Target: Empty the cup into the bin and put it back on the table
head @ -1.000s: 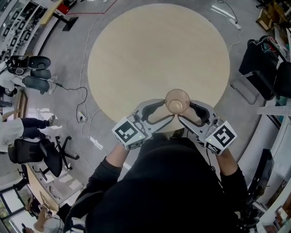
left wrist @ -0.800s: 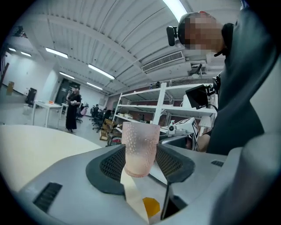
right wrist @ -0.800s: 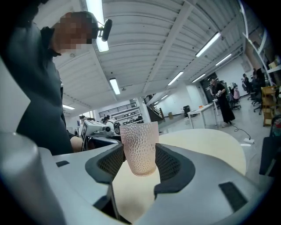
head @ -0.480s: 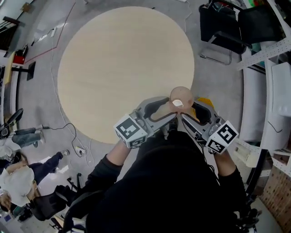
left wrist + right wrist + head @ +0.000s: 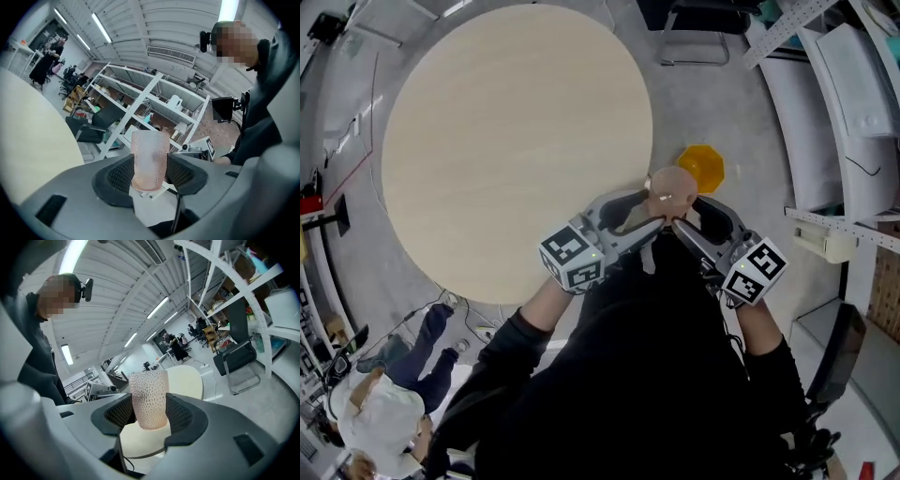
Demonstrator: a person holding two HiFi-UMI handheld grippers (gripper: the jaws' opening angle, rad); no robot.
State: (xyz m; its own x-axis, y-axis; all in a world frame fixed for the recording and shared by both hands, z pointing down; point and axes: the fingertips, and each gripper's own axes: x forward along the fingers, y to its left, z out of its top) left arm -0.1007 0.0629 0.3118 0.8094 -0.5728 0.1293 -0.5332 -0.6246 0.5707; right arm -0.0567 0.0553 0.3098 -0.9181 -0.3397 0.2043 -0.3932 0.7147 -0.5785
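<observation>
A translucent pinkish, dimpled cup (image 5: 672,190) is held upright in the air just past the round table's (image 5: 487,141) right edge, over the grey floor. Both grippers clamp it from opposite sides: the left gripper (image 5: 654,217) and the right gripper (image 5: 682,223) are each shut on it. In the left gripper view the cup (image 5: 150,157) stands between the ribbed pads of the left gripper (image 5: 150,177). The right gripper view shows the same cup (image 5: 150,397) in the right gripper (image 5: 150,417). An orange bin (image 5: 702,167) sits on the floor just beyond the cup. Something pale shows inside the cup.
White shelving and cabinets (image 5: 853,112) line the right side. A black chair (image 5: 698,28) stands at the top by the table. A person in white (image 5: 370,422) stands at lower left, with cables on the floor nearby.
The cup, held by both grippers, has moved from above the table's near edge to beyond its right edge. The view has swung right, and the orange bin has come into sight.
</observation>
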